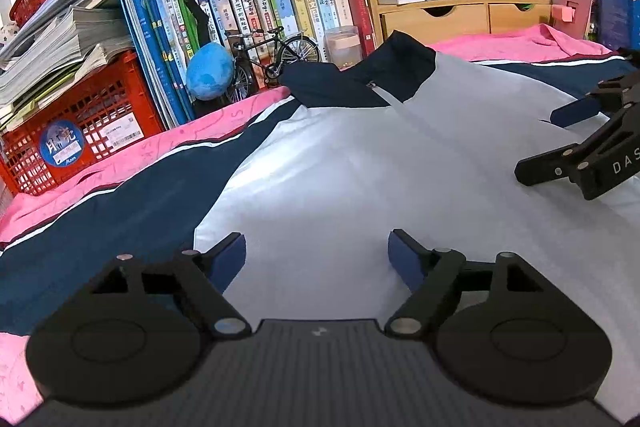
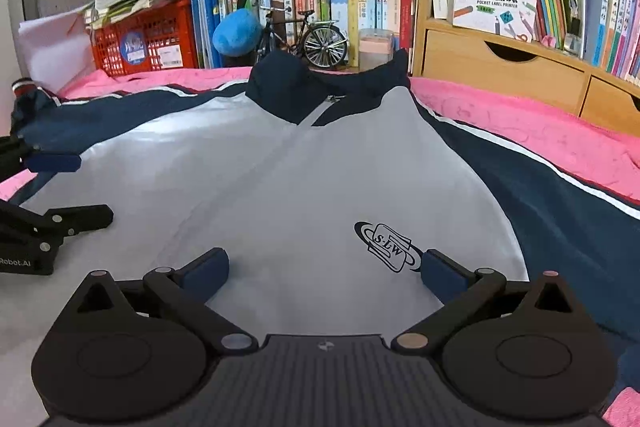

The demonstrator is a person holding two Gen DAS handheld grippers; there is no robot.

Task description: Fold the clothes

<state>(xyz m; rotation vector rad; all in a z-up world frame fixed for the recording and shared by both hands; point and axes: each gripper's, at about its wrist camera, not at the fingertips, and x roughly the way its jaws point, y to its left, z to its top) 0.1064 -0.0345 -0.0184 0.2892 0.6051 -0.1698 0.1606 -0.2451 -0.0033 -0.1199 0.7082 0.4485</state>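
Lay spread flat, front up, on the pink bed cover (image 2: 520,115): a soft grey and dark blue zip jacket (image 2: 280,187), collar at the far end by the books. Looked light, floppy and a bit slippery; best pinched at a dark sleeve edge or the near hem. Hovered over the grey chest with tongs wide apart, holding nothing: left gripper (image 1: 317,254) and right gripper (image 2: 324,271). Read "S·L·W" on the jacket's black chest badge (image 2: 390,247), "POCKET LABEL PRINTER" on a white box (image 2: 494,1).
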